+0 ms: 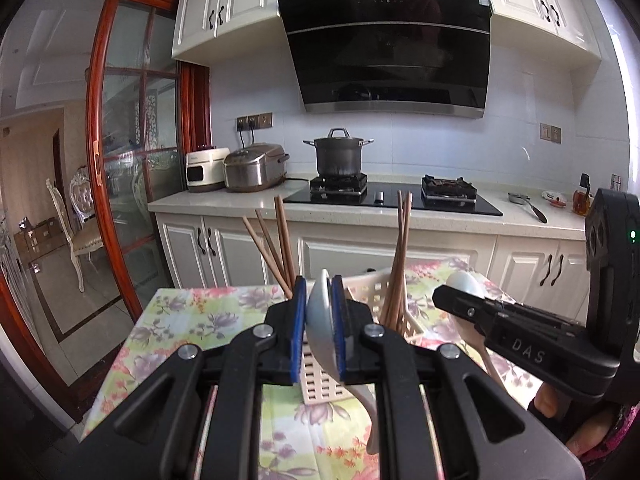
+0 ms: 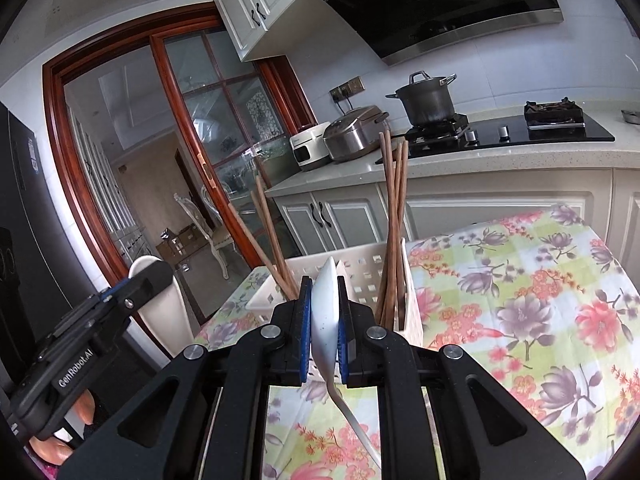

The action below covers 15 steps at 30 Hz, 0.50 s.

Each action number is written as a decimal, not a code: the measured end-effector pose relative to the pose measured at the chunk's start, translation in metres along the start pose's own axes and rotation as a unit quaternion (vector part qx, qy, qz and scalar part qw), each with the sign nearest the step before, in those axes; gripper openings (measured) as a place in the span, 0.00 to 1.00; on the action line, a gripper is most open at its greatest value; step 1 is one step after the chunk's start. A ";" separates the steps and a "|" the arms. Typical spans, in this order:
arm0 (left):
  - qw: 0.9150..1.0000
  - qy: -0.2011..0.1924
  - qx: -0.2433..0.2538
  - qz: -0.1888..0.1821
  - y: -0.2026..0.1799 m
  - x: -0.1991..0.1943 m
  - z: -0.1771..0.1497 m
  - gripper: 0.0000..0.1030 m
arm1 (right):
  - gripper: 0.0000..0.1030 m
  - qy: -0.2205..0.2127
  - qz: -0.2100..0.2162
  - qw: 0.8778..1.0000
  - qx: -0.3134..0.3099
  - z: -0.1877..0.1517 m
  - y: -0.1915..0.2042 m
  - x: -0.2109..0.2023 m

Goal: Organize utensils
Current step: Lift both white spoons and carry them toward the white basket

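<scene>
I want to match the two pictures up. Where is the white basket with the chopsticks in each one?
Left wrist view: the white basket sits at center, just behind the left gripper holding a spoon.
Right wrist view: the basket is at center, behind the right gripper.
Shared landmark: the grey pot on the stove.

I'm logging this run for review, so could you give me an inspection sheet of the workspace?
Surface: table under a floral tablecloth.
Job's things: white slotted basket holding two bunches of wooden chopsticks; two white spoons.
Clutter: nothing seen on the table.
Grippers: left gripper shut on a spoon; right gripper shut on the other spoon.
Cables: plugs at the wall socket.
Surroundings: stove with pot, rice cookers, glass door.
</scene>
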State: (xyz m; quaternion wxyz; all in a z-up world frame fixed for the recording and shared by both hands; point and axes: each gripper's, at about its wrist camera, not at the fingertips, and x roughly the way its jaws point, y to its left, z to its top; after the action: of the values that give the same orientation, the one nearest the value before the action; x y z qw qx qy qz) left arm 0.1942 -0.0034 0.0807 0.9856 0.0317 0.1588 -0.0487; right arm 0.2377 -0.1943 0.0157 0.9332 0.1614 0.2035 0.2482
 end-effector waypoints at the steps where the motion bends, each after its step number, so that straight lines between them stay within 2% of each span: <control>1: 1.000 -0.003 0.000 0.000 0.000 0.001 0.004 0.12 | 0.11 -0.002 -0.001 1.000 -0.001 0.003 0.000 0.001; 9: 1.000 -0.029 0.004 0.007 0.003 0.009 0.036 0.12 | 0.11 -0.018 -0.002 1.000 -0.013 0.033 0.010 0.015; 15: 1.000 -0.029 0.000 0.009 0.006 0.028 0.048 0.12 | 0.11 -0.024 -0.010 0.999 -0.019 0.046 0.012 0.029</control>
State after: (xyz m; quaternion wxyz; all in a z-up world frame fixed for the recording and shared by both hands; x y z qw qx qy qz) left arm 0.2360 -0.0031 0.1174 0.9901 0.0318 0.1302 -0.0412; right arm 0.2773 -0.1780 0.0517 0.9432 0.1475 0.1774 0.2391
